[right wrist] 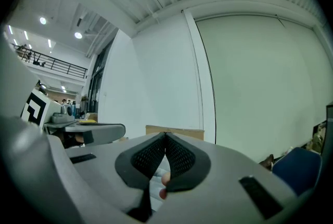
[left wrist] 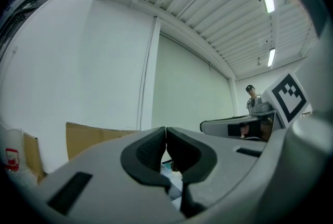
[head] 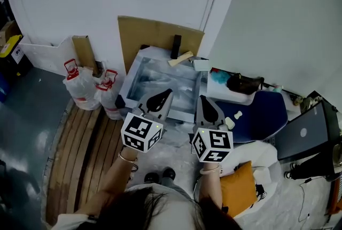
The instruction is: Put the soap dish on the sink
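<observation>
A steel sink (head: 160, 84) lies low against a cardboard sheet (head: 155, 37). On its back rim rest a beige block (head: 180, 58) and a pale flat piece (head: 201, 64) that may be the soap dish; I cannot tell for sure. My left gripper (head: 159, 100) hangs over the sink's front edge, jaws shut and empty. My right gripper (head: 208, 109) is level with it, just right of the sink, also shut on nothing. Both gripper views tilt upward at walls and ceiling: the left gripper (left wrist: 165, 147) and the right gripper (right wrist: 165, 153) each show their pads pressed together.
A blue chair (head: 264, 114) at the right carries a white tray (head: 238, 96) with a teal cloth and a dark object. Tied plastic bags (head: 80, 86) and wooden slats (head: 80, 149) are on the left. A laptop (head: 307, 135) and an orange cushion (head: 238, 183) sit lower right.
</observation>
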Motion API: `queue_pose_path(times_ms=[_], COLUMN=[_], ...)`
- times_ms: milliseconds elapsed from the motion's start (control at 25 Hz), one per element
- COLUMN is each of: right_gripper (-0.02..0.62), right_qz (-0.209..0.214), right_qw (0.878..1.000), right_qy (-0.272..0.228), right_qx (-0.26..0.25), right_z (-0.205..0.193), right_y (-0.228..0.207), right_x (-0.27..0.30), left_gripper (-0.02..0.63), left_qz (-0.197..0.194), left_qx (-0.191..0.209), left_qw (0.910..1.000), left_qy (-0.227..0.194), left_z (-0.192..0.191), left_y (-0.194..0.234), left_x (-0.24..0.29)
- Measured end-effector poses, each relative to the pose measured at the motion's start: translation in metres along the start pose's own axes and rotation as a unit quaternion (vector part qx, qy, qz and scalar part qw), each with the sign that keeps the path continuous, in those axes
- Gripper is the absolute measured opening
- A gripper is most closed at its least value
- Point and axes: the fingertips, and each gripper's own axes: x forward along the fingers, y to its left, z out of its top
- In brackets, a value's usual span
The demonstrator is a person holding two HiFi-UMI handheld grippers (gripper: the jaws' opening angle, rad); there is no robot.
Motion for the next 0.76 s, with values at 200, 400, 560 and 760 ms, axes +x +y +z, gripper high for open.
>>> queue_pose_path(times_ms=[200,400,560,760], right_gripper=[0.025,0.025,0.025,0.025], right_qz=[-0.005,-0.010,-0.010,-0.011], right_qw=[1.000,1.000,1.000,1.000], right_qy=[0.003,0.001,0.002,0.003], right_qx=[-0.001,0.002,-0.002,-0.007], right_z=[-0.003,-0.004,-0.002,-0.001], right_y=[0.015,0.026,0.032,0.036], right_x=[-0.012,-0.024,-0.030,-0.035], left_gripper=[0.009,0.009,0.009,0.009], left_qz=[-0.008,-0.015,-0.019,-0.025], left_qx=[-0.006,-0.008,-0.009,-0.008], left_qw=[0.9999,0.9998,0.9998,0.9997], left_qy=[0.002,0.004,0.002,0.004], left_z=[-0.005,-0.008,-0.006,-0.007], left_y=[-0.005,-0.011,-0.013,-0.017], left_x=[-0.017,-0.032,-0.038,-0.042])
